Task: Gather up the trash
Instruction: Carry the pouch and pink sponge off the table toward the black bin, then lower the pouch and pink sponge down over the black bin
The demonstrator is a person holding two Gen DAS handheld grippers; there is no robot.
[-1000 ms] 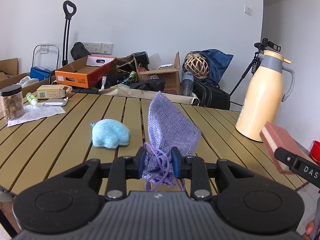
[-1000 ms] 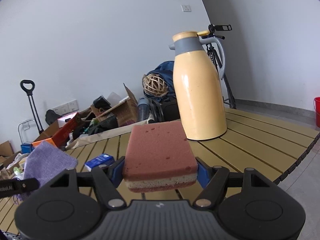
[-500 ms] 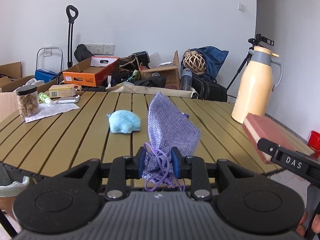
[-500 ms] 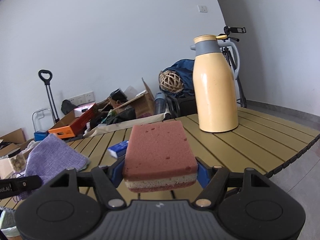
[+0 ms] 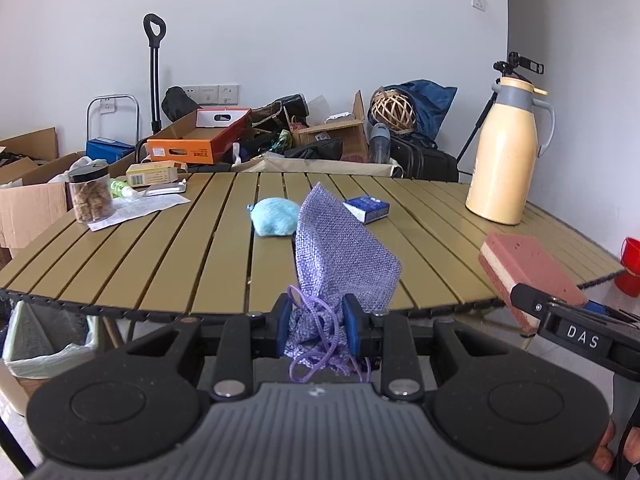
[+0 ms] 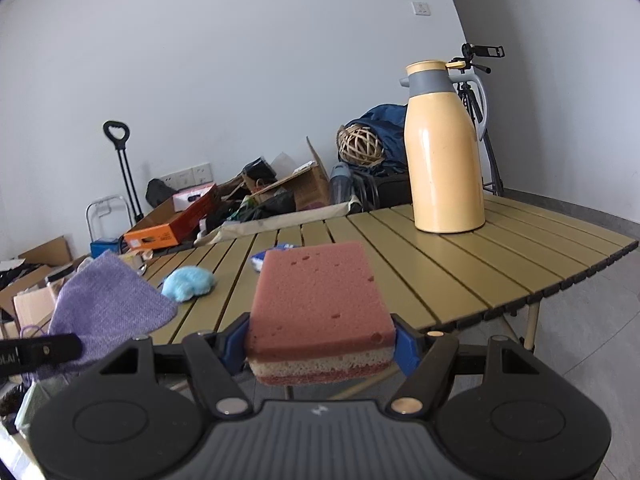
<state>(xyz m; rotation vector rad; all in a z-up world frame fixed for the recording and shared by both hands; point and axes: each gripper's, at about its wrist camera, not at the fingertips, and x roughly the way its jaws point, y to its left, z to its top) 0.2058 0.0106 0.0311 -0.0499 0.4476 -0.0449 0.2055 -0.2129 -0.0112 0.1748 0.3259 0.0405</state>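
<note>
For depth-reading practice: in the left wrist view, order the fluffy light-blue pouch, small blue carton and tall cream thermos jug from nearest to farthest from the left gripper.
1. Fluffy light-blue pouch, mid-table, slightly left.
2. Small blue carton, just behind, right.
3. Tall cream thermos jug, far right.

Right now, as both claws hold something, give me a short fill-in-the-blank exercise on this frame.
1. The left claw is shut on a purple ____.
2. The right claw grips a pink ____.
3. The tall cream jug stands ____ on the slatted table.
4. The fluffy blue item lies on the ____.

Missing words: pouch; sponge; upright; table
</note>
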